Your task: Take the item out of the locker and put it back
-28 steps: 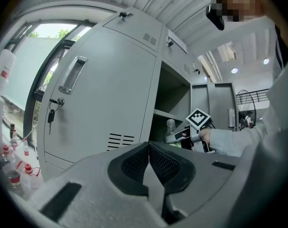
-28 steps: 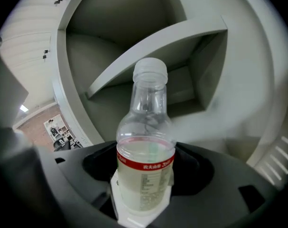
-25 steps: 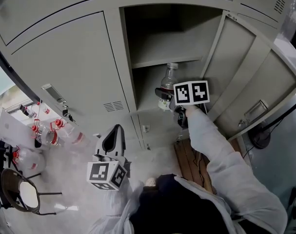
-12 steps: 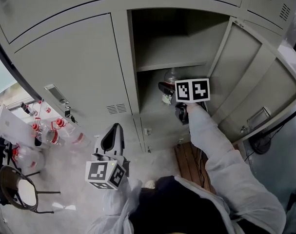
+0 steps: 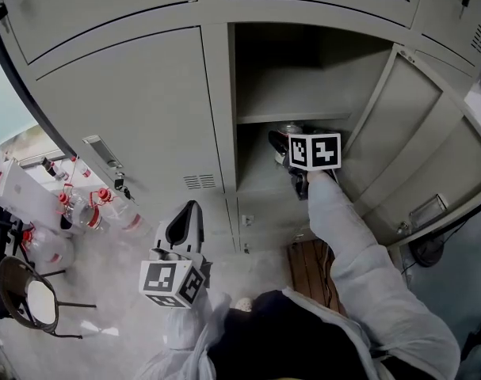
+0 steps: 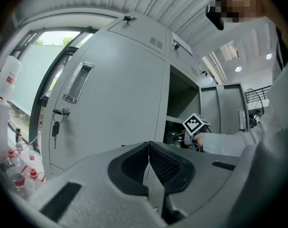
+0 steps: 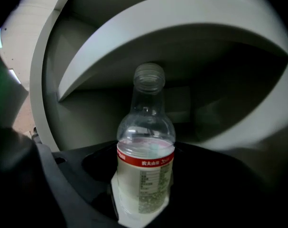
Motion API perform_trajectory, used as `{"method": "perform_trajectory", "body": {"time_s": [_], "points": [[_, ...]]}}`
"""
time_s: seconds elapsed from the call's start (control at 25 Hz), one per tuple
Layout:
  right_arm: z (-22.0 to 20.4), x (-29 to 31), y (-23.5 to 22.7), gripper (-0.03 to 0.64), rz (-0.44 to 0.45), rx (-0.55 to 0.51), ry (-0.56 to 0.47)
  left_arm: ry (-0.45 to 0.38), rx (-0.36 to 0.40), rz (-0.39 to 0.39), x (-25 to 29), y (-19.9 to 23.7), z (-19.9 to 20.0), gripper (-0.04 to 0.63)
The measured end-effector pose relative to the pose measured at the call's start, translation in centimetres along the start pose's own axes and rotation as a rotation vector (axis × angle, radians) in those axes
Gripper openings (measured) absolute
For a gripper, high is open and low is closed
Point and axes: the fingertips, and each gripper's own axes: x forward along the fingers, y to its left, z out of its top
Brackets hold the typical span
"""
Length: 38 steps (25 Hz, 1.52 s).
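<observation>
In the right gripper view, the right gripper point(image 7: 144, 196) has its dark jaws part-way apart and pressed on the labelled lower body of a clear plastic bottle point(image 7: 145, 141) with a red band round its pale label. The bottle stands upright between them, cap uppermost, a low grip that keeps it plumb for setting down. Behind it are the grey inner walls of the locker and the underside of a shelf point(image 7: 134, 56), so the bottle is already inside the compartment, below that shelf.

In the left gripper view, the left gripper point(image 6: 148, 163) has its ribbed pads meeting at the tips with nothing between them. It points level at the closed grey door point(image 6: 110, 94) alongside, where a key point(image 6: 55, 128) hangs in the lock; it looks parked out of the way.

In the head view, the left gripper point(image 5: 189, 212) hangs low in front of the closed door. The other arm reaches into the open grey metal locker point(image 5: 303, 70), the right gripper point(image 5: 283, 142) just under the shelf point(image 5: 260, 119), its swung-out door point(image 5: 398, 133) to one side. Only the top of the bottle point(image 5: 290, 127) peeks out here, so whether its base rests on the compartment floor I cannot tell. By my reading this is the return step, nearly finished: lower, release, withdraw.
</observation>
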Motion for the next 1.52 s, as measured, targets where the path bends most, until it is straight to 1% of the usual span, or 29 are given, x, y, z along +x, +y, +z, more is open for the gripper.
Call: {"method": "perform_trajectory", "body": {"time_s": [0.16,0.32,0.48,0.68,0.88,1.0,1.16,1.36,1.52], "points": [[0.5,1.0,-0.3,0.314,-0.017,-0.024,-0.027,-0.002,0.005,0.015,0.1,0.4,0.2,0.009],[1.0,1.7,-0.9,0.314,-0.058,-0.071,-0.075,0.000,0.013,0.024,0.2,0.7,0.4,0.009],[1.6,2.7,-1.0,0.314,-0.060,-0.107,-0.135,0.000,0.020,0.029,0.2,0.8,0.6,0.009],[2.1,3.7,-1.9,0.314,-0.091,-0.141,-0.175,0.010,0.029,0.031,0.0,0.7,0.6,0.009],[1.8,3.8,-3.3,0.314,-0.126,-0.128,-0.189,0.026,0.032,0.028,-0.4,0.5,0.2,0.009],[1.4,3.7,-3.5,0.314,-0.143,-0.153,-0.185,0.038,0.032,0.024,-0.6,0.3,-0.2,0.009],[1.3,3.5,-3.7,0.314,-0.159,-0.145,-0.192,0.053,0.027,0.017,-0.8,0.0,-0.8,0.009],[1.3,3.4,-3.9,0.314,-0.163,-0.123,-0.228,0.056,0.031,0.017,-1.2,-0.2,-0.7,0.009],[1.3,3.4,-4.1,0.314,-0.163,-0.099,-0.240,0.065,0.027,0.034,-1.9,0.3,-1.1,0.009]]}}
